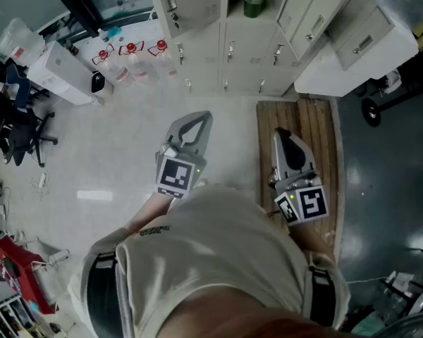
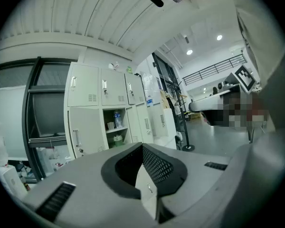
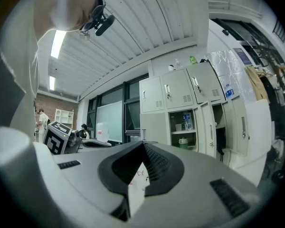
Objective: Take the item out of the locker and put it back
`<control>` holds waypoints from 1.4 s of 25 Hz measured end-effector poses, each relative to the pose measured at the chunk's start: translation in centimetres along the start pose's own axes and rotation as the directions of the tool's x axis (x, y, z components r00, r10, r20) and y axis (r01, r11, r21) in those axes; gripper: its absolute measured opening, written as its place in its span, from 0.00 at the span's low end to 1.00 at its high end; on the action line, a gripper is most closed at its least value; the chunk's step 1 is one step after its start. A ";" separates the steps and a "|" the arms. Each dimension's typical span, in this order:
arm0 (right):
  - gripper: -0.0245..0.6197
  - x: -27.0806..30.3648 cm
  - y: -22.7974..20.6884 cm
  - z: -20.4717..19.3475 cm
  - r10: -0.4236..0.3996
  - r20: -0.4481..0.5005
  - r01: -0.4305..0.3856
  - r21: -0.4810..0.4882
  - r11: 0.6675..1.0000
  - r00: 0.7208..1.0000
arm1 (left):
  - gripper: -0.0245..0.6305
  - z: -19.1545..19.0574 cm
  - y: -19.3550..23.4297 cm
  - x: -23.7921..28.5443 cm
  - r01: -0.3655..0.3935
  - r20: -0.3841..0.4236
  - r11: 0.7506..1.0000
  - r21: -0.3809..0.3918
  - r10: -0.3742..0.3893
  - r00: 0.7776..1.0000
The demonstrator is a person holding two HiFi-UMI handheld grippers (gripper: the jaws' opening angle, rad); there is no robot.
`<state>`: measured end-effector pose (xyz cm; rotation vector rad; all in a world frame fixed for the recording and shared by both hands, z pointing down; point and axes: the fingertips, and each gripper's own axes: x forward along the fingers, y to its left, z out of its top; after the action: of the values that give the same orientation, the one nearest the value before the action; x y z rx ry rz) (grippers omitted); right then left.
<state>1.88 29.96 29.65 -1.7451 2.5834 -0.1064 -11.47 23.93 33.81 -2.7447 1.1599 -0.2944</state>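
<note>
Facing the lockers (image 1: 229, 55), the left gripper (image 1: 196, 124) and right gripper (image 1: 285, 141) were held out, fingers pressed together on nothing, while the green container (image 1: 254, 3) sat well apart inside the open compartment.

The open locker (image 1: 237, 2) at the head view's upper edge is cut off, its green item (image 1: 254, 4) only partly visible.

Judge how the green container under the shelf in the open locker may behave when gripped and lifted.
The green container looks squat and stands upright in the open locker, so it probably resists tipping. Its round body could roll if knocked over. Its contents are not visible, so its weight stays uncertain.
</note>
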 end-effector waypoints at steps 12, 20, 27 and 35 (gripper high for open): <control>0.04 0.0 -1.4 -0.4 0.022 -0.006 -0.023 -0.009 1.000 1.000 | 0.06 0.0 -0.9 1.1 -0.007 -0.014 1.000 0.013 0.007 1.000; 0.04 -0.8 -3.7 -1.3 0.004 -0.010 -0.004 0.026 1.000 1.000 | 0.06 -0.1 -2.2 2.3 -0.012 -0.027 1.000 0.013 0.013 1.000; 0.04 -2.4 -6.7 -1.9 0.006 -0.013 -0.005 0.039 0.999 1.000 | 0.06 0.2 -4.5 3.9 -0.028 -0.027 1.000 0.008 0.028 0.999; 0.04 -3.0 -8.7 -3.2 0.029 -0.032 -0.027 0.056 0.998 0.999 | 0.06 -0.2 -6.6 4.9 -0.046 -0.042 0.999 -0.002 0.045 0.998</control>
<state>10.92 29.68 33.41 -1.7022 2.6003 -0.2058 -3.64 24.95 36.03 -2.7227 1.2320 -0.3461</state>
